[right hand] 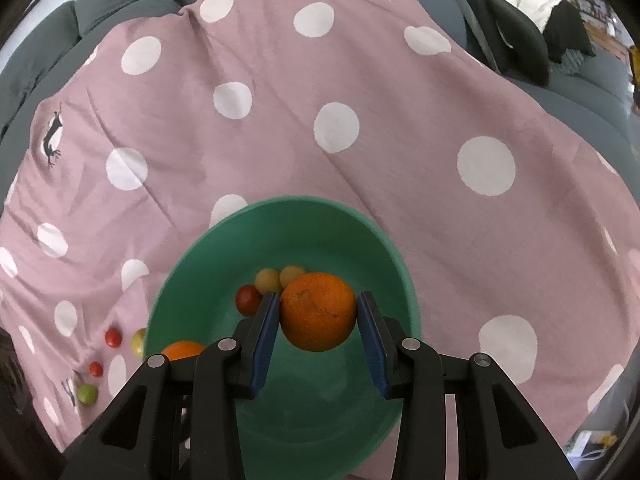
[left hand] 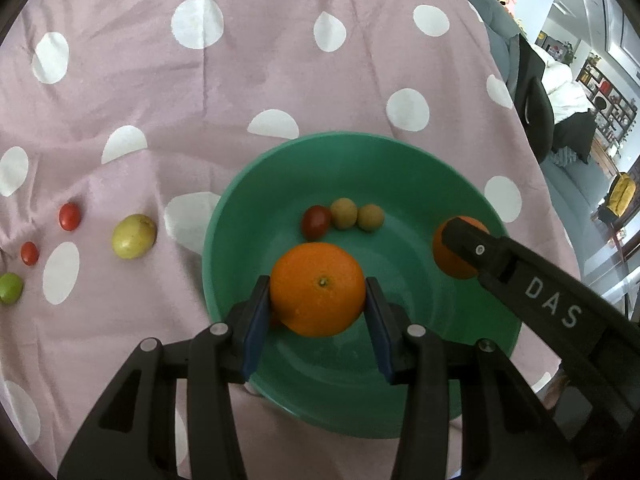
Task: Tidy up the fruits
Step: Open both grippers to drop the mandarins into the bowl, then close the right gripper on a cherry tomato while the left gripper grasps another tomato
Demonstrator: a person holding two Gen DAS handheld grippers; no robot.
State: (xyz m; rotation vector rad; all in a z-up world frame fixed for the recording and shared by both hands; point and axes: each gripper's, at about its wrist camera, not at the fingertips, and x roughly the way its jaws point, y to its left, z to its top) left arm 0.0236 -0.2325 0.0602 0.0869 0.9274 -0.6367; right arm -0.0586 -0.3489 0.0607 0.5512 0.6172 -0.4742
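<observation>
A: Report left unit status.
B: The left gripper (left hand: 318, 300) is clamped on an orange (left hand: 318, 289), stem end facing the camera, held over the near half of the green bowl (left hand: 240, 208).
A: Right unit?
B: The right gripper (right hand: 318, 312) is clamped on a second orange (right hand: 318, 311), also over the bowl. In the left wrist view this unit enters from 4 o'clock, its orange near the bowl's 3 o'clock wall.
A: Bowl contents?
B: On the bowl floor, beyond the held oranges: one dark red tomato (left hand: 315, 222) and two tan round fruits (left hand: 343, 213), side by side in a row, touching.
A: Items outside the bowl?
B: On the pink polka-dot cloth (left hand: 240, 92), at the bowl's 9 o'clock: a yellow-green fruit (left hand: 133, 236), then two red tomatoes (left hand: 69, 216), then a green fruit (left hand: 10, 288) farthest out.
</observation>
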